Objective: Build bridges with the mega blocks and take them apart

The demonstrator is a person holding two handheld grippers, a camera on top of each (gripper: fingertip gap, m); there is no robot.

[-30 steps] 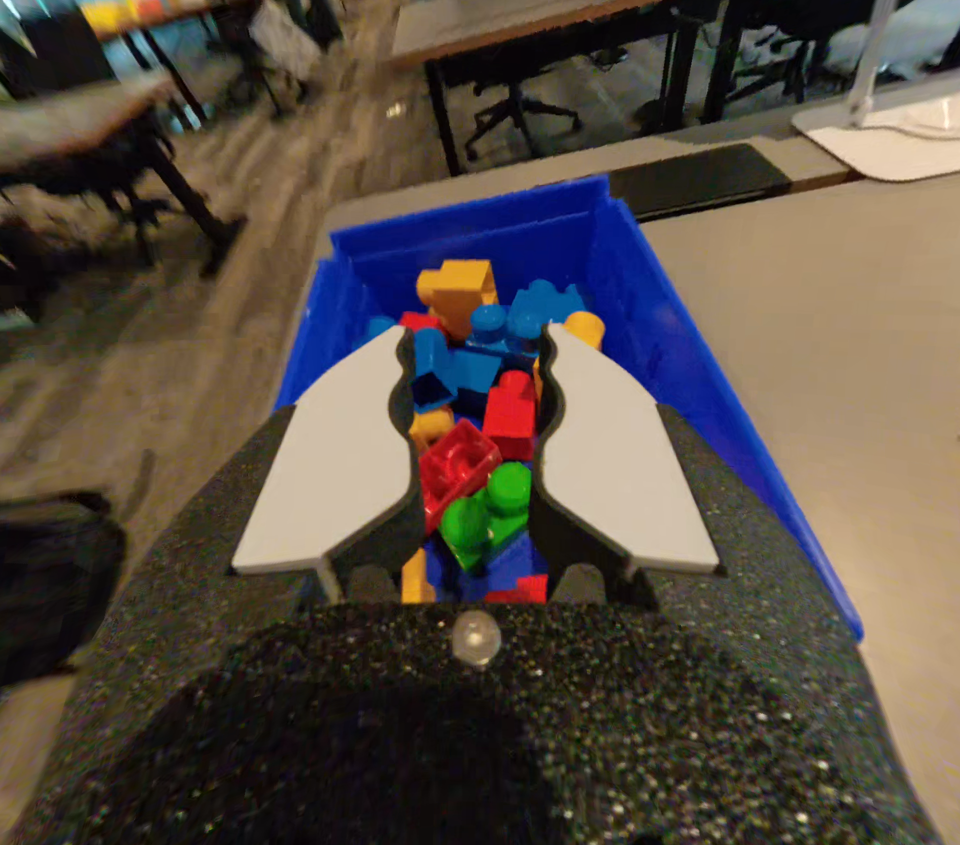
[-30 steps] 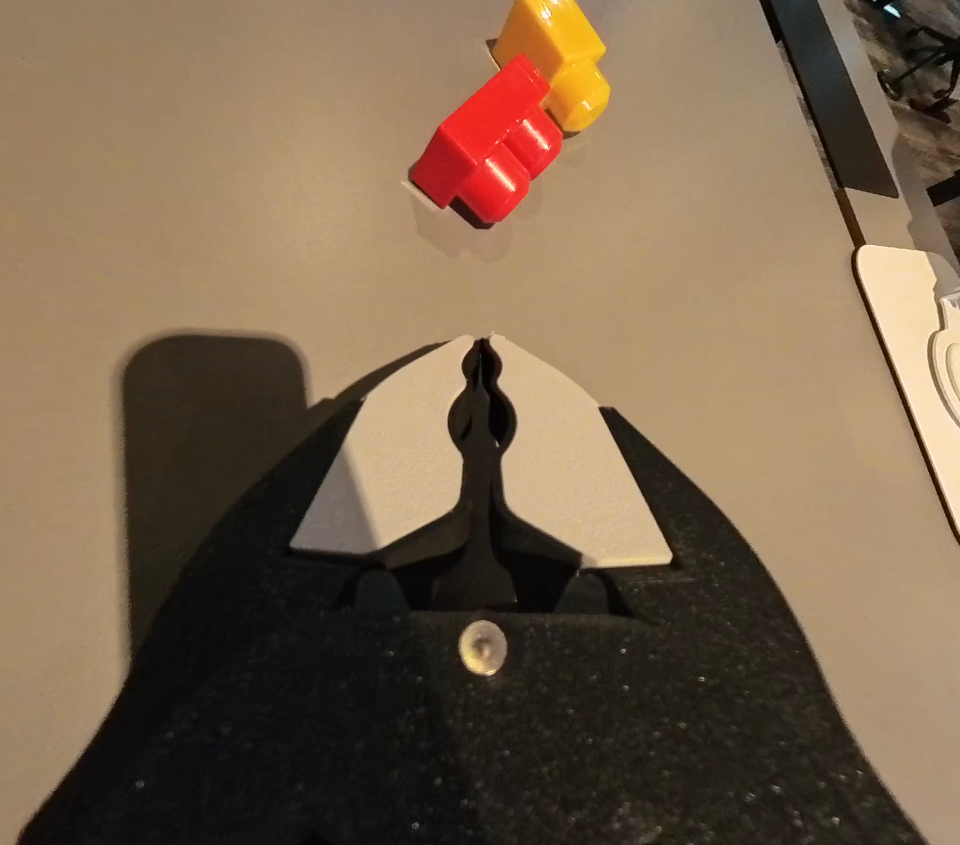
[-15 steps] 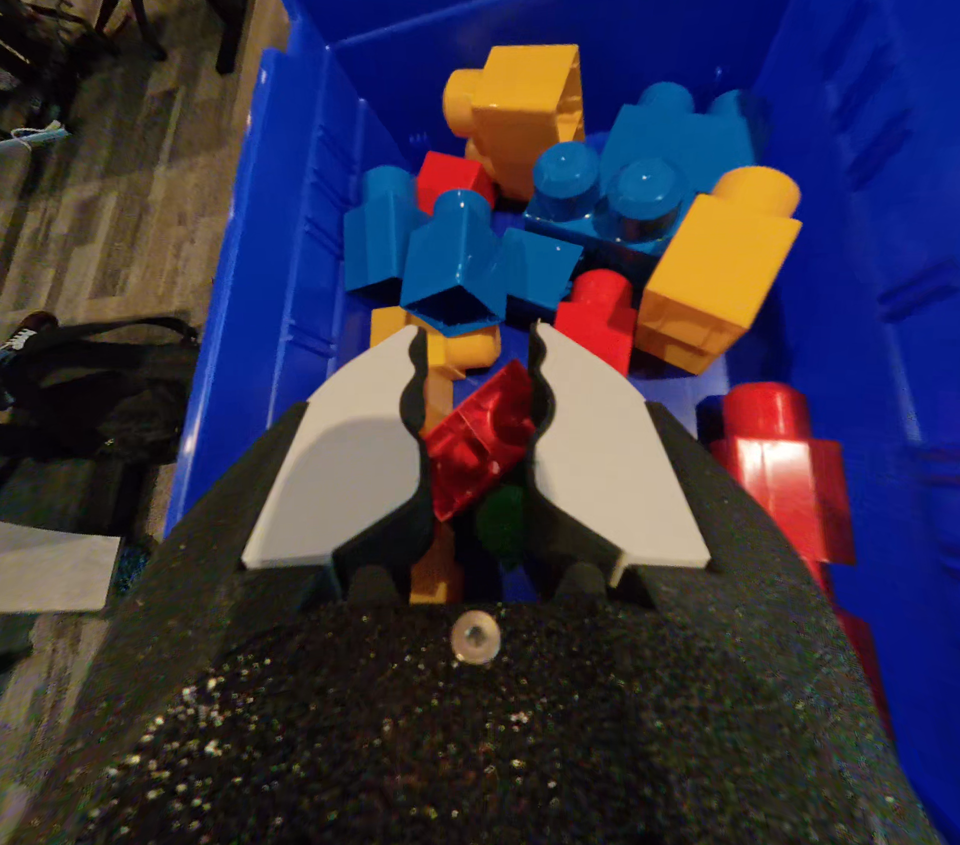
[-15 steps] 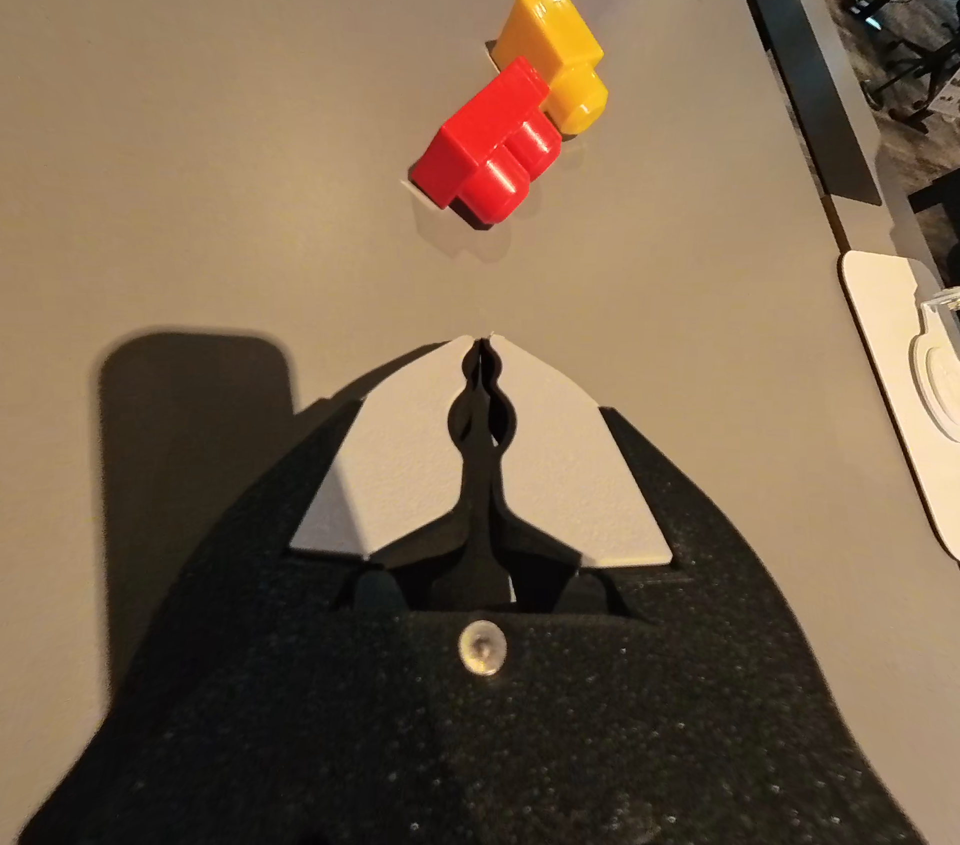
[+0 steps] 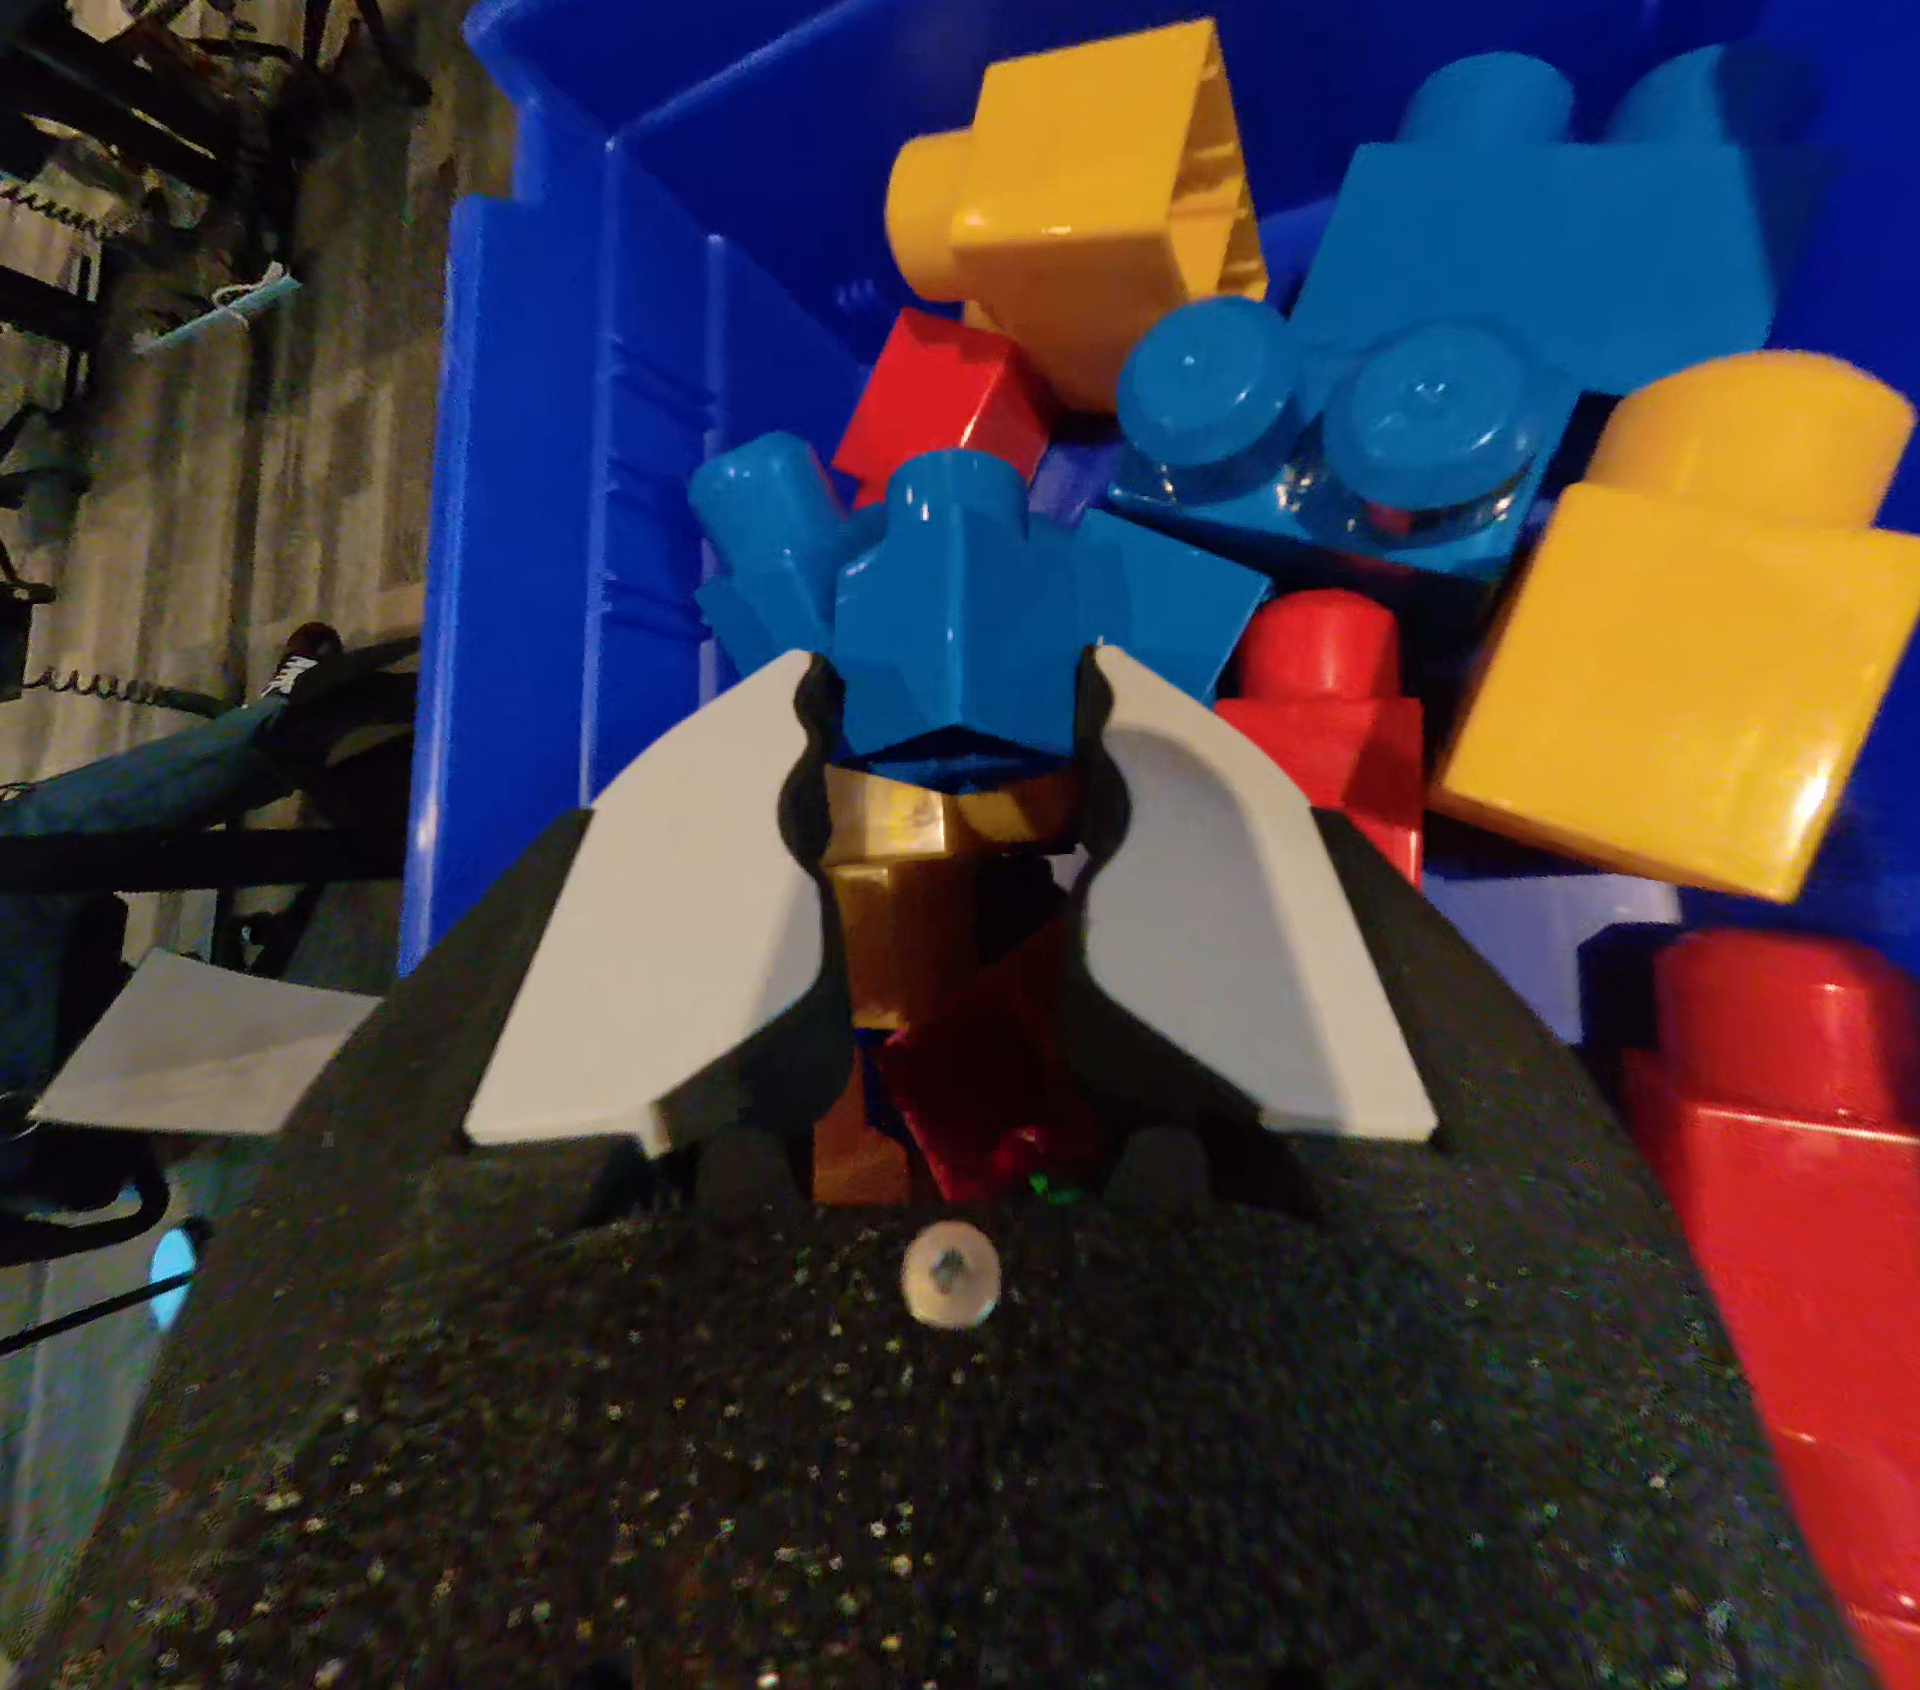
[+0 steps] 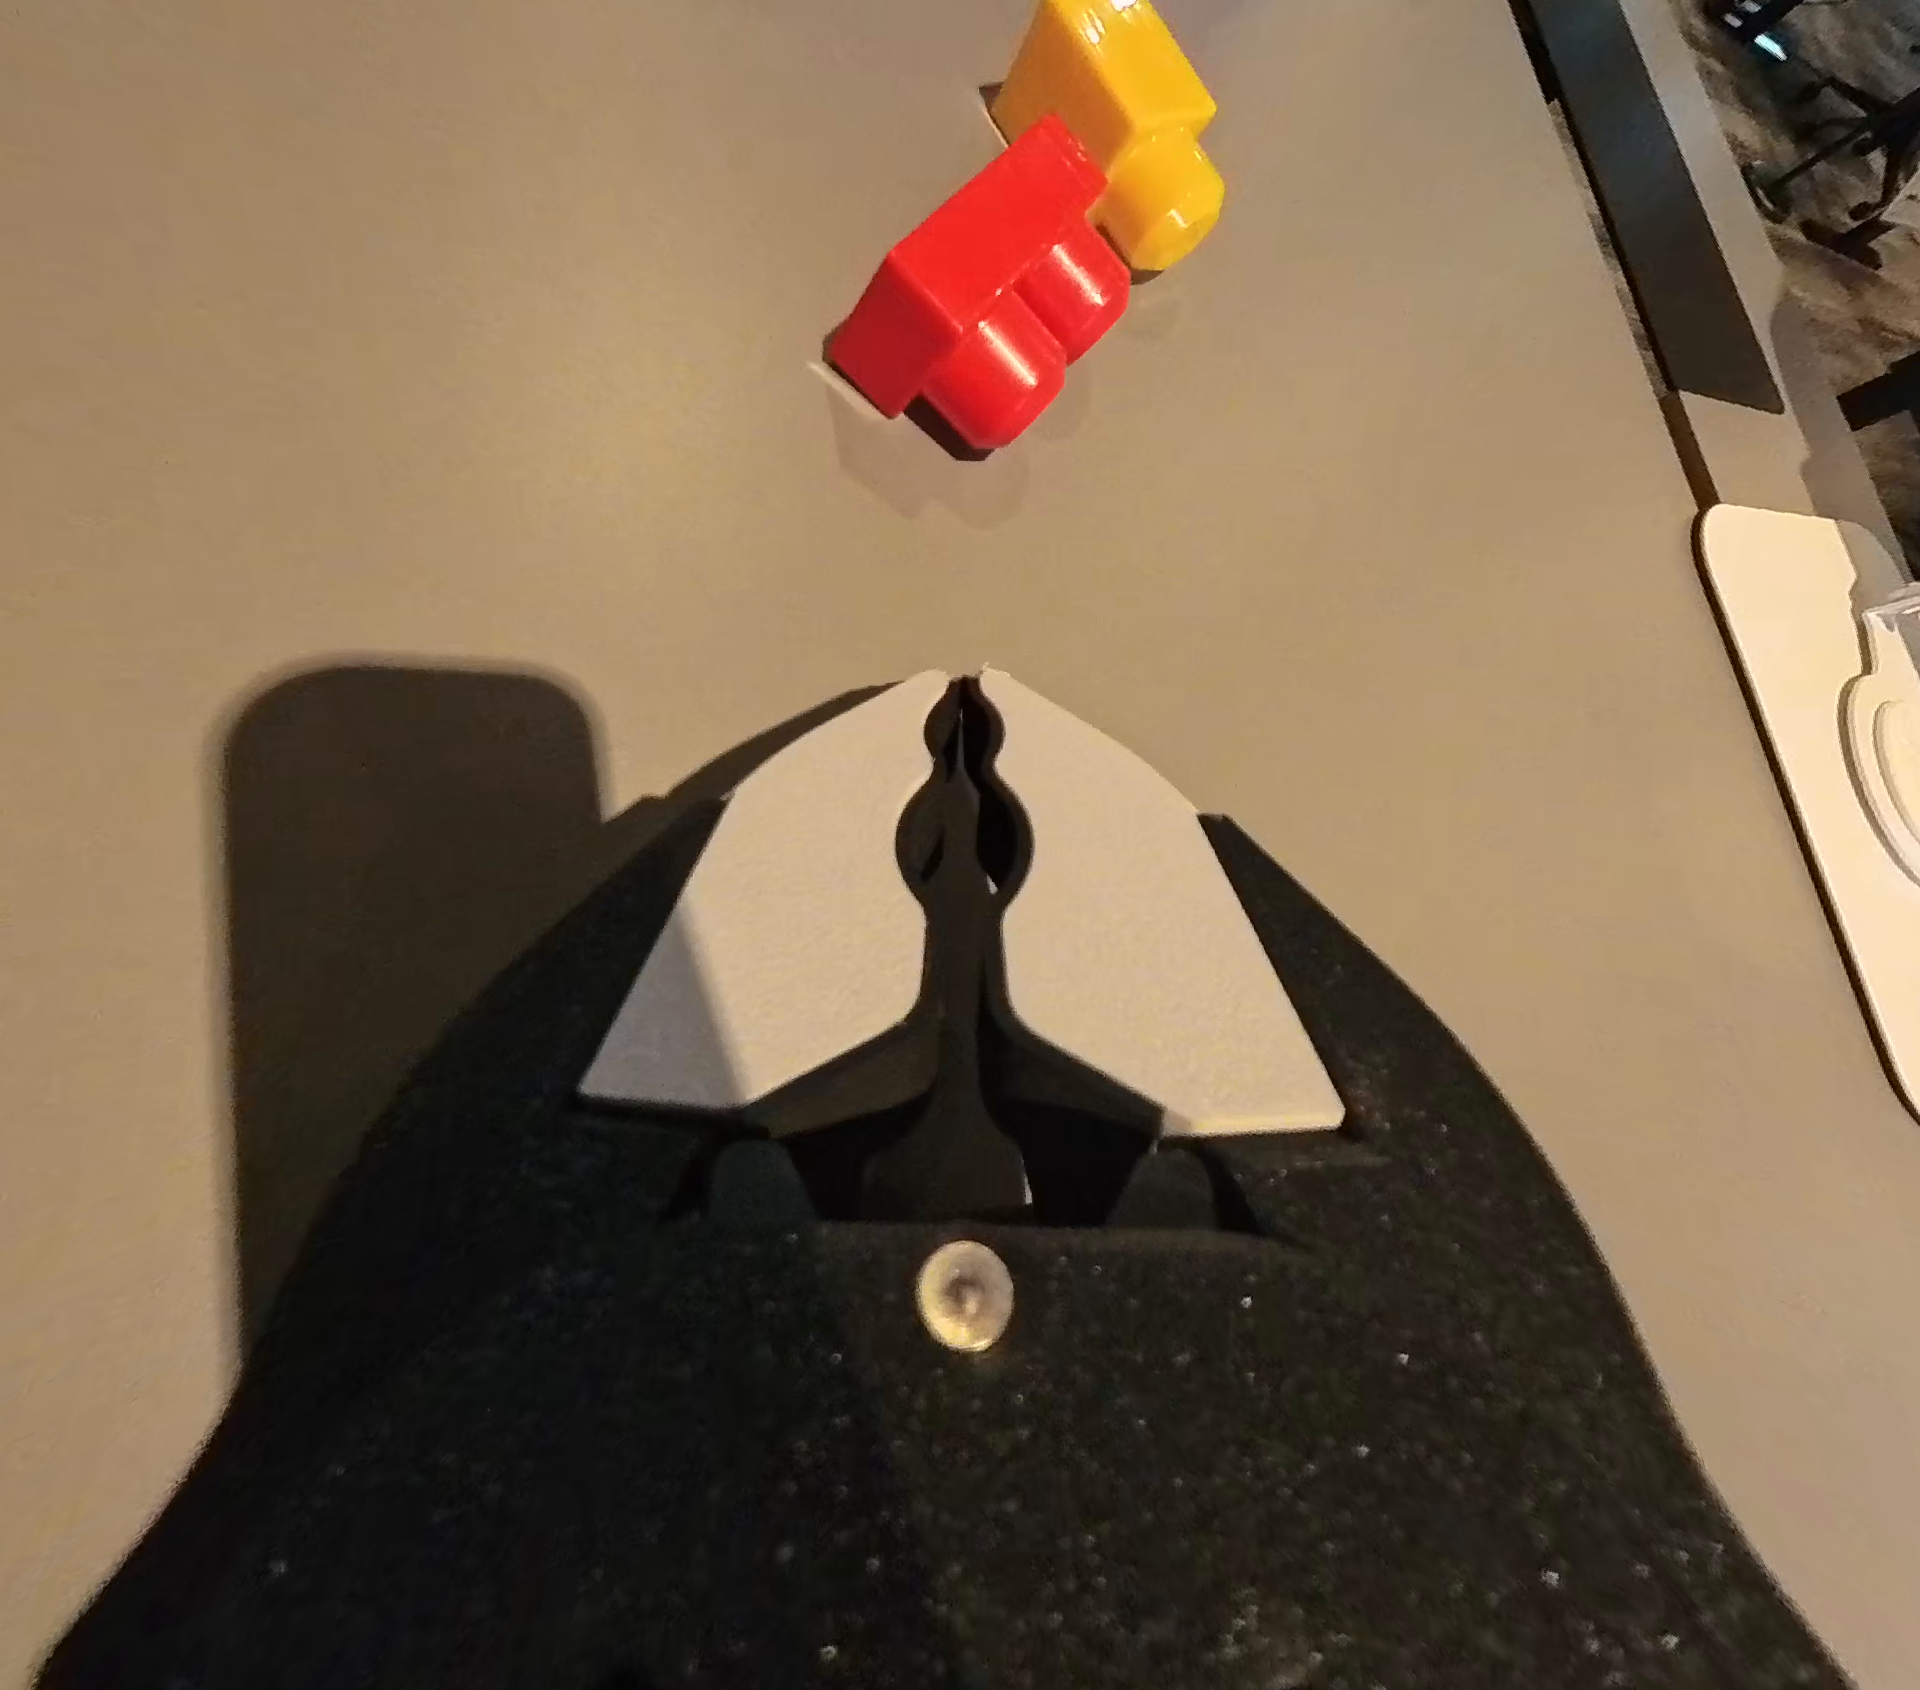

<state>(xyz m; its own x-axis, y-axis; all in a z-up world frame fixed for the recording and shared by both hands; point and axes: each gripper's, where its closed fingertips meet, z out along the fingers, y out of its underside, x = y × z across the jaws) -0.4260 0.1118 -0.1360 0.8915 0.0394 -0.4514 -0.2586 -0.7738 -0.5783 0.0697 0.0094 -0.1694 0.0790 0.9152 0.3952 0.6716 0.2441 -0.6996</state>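
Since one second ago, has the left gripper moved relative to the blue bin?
Yes. The left gripper has gone forward and down into the blue bin; its open fingertips now flank a blue block.

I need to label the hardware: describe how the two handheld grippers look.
Both match. The left gripper and right gripper each have a black speckled, grainy body, two pale grey wedge-shaped fingers with wavy black inner pads, and one silver screw centred behind them. No cables or sleeves show.
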